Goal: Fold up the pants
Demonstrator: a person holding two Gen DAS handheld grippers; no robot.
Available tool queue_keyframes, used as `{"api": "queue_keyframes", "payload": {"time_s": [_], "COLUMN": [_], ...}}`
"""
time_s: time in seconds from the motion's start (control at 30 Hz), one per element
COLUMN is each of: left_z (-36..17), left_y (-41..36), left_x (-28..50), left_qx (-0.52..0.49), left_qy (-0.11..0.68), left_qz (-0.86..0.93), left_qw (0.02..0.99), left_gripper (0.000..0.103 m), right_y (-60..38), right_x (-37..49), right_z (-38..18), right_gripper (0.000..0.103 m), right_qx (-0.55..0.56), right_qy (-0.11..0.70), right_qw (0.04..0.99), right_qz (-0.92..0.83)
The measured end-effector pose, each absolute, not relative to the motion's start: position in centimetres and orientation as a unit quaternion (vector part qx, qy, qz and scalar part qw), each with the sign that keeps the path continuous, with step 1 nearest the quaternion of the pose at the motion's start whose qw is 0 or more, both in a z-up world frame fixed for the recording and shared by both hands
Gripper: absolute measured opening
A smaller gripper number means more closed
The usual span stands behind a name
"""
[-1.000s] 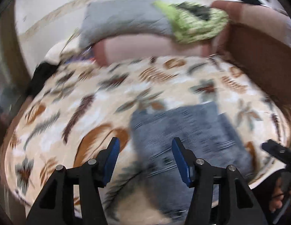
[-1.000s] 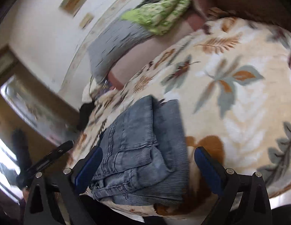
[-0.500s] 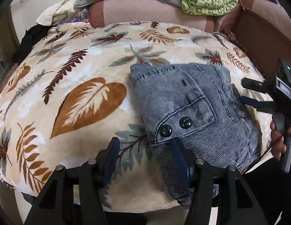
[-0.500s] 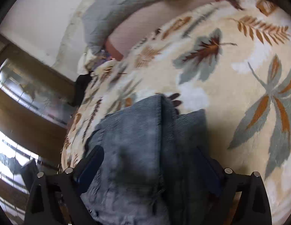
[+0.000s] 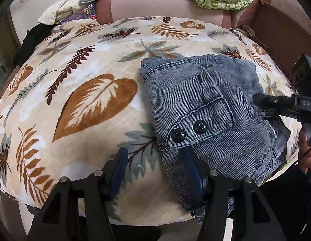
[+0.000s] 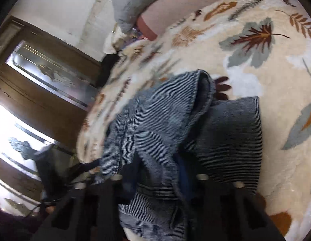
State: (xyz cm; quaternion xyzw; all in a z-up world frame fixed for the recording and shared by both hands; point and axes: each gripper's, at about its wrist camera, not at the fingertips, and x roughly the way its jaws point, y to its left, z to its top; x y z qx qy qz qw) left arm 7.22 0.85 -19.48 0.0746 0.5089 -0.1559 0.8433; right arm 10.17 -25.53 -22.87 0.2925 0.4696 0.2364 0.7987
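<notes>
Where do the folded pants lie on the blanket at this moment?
In the left wrist view the folded pants lie on the right side of the leaf-patterned blanket, near its front edge, with the left tongs at their near left corner.

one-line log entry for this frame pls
stage: pants folded on blanket | left gripper: open, jaws straddle near edge | right gripper: jaws closed on pants

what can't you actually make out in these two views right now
- Right wrist view: right gripper fingertips are buried in the folded pants, so the grip is unclear.
- Left wrist view: the pants' near corner is hidden behind the left gripper.
- Left wrist view: the person's hand is cut off by the frame edge.
</notes>
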Motion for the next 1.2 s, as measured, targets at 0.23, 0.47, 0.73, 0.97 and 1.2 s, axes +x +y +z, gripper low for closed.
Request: {"api": "queue_keyframes", "payload": {"time_s": [0.23,0.47,0.73,0.97,1.2], "left_z": [-19.0,-18.1,-18.8,-15.1,-14.9], "left_y": [0.4,-0.6,-3.7,-2.8,-6.6], "left_x": [6.9,5.9,5.6,5.6,10.2], "left_qx": [0.085,0.098,0.139,0.139,0.214], "left_qy": [0.508,0.497,0.485,0.447,0.440], "left_qz": [-0.147,-0.166,-0.185,-0.197,-0.170], "left_qw": [0.845,0.846,0.843,0.861,0.855], "left_gripper": [0.059,0.059,0.059,0.060,0.062], "right_y": [-25.8,-26.5,-28.9,-29.0,-26.6], "right_x": [7.7,2.8,3.6,1.8,5.6], "right_z": [-20.0,-17.3,-21.4,-16.7,-17.1], "right_gripper": [0.016,0.011,0.015,0.035,0.035], "right_qx": [0.290,0.312,0.310,0.272,0.284], "right_qy": [0.415,0.338,0.428,0.312,0.338], "right_qw": [0.830,0.852,0.842,0.907,0.891], "right_qz": [0.234,0.251,0.113,0.077,0.102]}}
